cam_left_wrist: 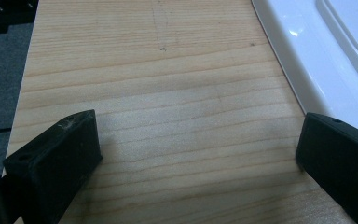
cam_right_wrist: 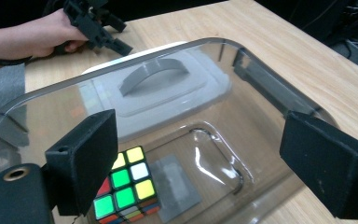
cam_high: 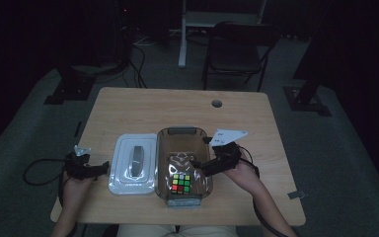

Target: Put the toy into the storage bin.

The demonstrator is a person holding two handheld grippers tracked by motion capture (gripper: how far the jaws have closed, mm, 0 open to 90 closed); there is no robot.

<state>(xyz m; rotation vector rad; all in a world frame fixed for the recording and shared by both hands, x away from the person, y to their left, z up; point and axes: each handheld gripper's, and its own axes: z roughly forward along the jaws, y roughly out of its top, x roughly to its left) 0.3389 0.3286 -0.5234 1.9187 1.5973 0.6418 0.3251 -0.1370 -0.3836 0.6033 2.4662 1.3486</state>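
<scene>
A clear plastic bin (cam_high: 202,148) stands in the middle of the wooden table (cam_high: 177,106) with a colourful puzzle cube (cam_high: 181,182) inside, near its front end. Its white lid (cam_high: 132,163), with a grey handle, lies flat just left of it. My right gripper (cam_high: 197,165) hangs open over the bin's right rim; in the right gripper view the jaws (cam_right_wrist: 196,158) stand wide apart above the bin (cam_right_wrist: 261,93), the cube (cam_right_wrist: 123,189) low at left. My left gripper (cam_high: 103,167) rests open on the table beside the lid's left edge (cam_left_wrist: 307,60), nothing between its jaws (cam_left_wrist: 198,149).
A cable hole (cam_high: 217,103) sits near the table's far edge. Beyond the table stand a black chair (cam_high: 237,49) and a white desk leg (cam_high: 182,34) on dark carpet. Bare wood lies at the far half and right side of the table.
</scene>
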